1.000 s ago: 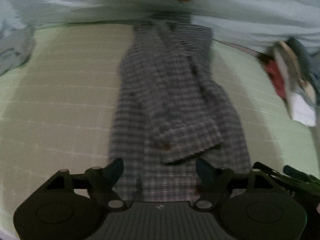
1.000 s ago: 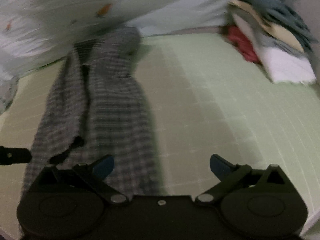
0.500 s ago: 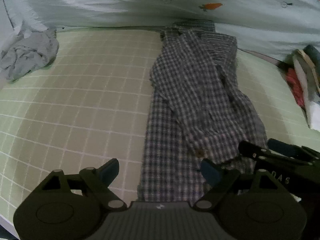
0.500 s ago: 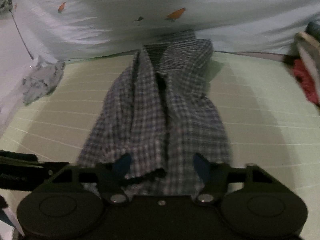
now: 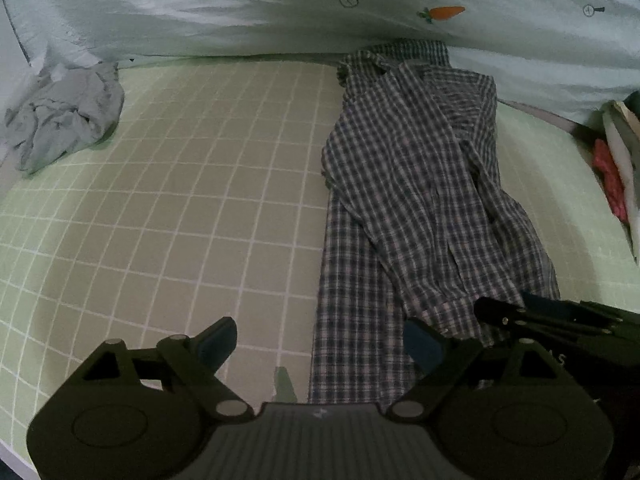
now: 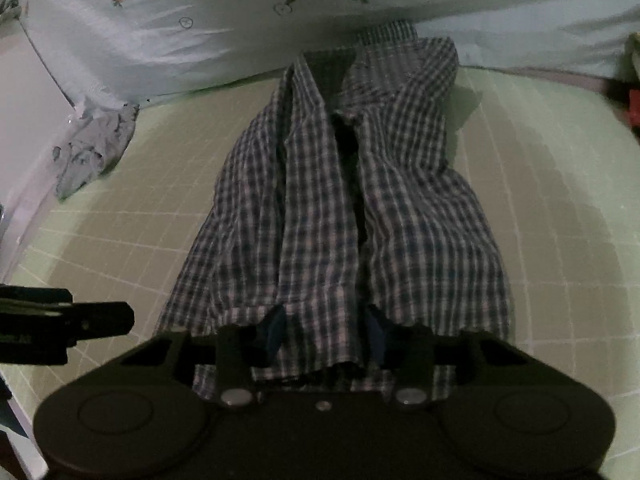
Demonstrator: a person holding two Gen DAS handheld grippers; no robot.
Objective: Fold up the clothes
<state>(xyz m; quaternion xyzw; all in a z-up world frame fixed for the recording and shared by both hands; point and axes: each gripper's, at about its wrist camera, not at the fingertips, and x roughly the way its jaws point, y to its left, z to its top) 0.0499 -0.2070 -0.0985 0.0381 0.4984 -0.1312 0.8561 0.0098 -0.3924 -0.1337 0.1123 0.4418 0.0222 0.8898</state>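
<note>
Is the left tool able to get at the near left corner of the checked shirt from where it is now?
Probably yes. The left tool stands open over the checked shirt, whose left hem edge lies between its fingers; only bare grid mat lies beside it, and the right tool works further right.

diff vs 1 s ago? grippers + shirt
The right gripper swung from the bare green mat over to the plaid shirt, and its jaws have just been closing, with the near hem now between them. The left gripper drifted toward the shirt's left edge, jaws wide and empty. Shirt, crumpled grey garment and side pile unchanged.
</note>
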